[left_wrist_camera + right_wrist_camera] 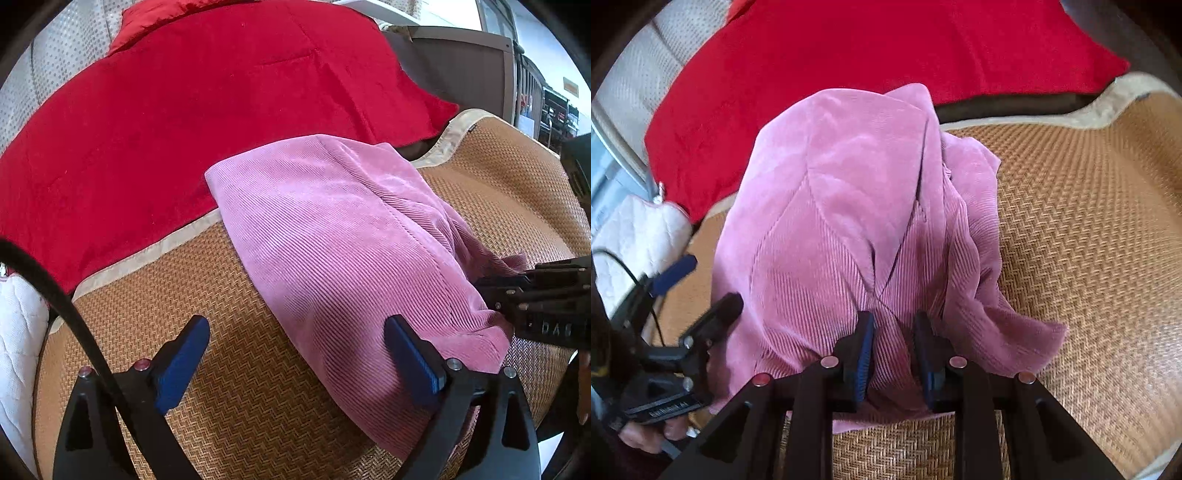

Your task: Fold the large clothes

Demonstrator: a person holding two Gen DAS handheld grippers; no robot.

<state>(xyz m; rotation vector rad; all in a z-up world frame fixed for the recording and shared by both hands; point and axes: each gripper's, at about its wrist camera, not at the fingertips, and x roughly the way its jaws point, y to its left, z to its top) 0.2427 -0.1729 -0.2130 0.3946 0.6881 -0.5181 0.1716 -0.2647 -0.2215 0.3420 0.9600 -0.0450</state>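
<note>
A pink corduroy garment (pixel 332 236) lies folded in a bundle on a woven straw mat (pixel 229 387). My left gripper (pixel 295 354) is open and empty, its right pad over the garment's near edge and its left pad over bare mat. My right gripper (pixel 892 343) is closed on a bunched fold at the near edge of the pink garment (pixel 842 206). In the left wrist view the right gripper (pixel 517 291) comes in from the right at the garment's edge. In the right wrist view the left gripper (pixel 690 288) is at the garment's left side.
A red quilt (pixel 177 122) lies behind the garment, overlapping the mat's beige border. A white quilted cushion (pixel 639 236) sits at the left. The mat (pixel 1089 240) extends to the right. Dark furniture (pixel 465 70) stands at the back right.
</note>
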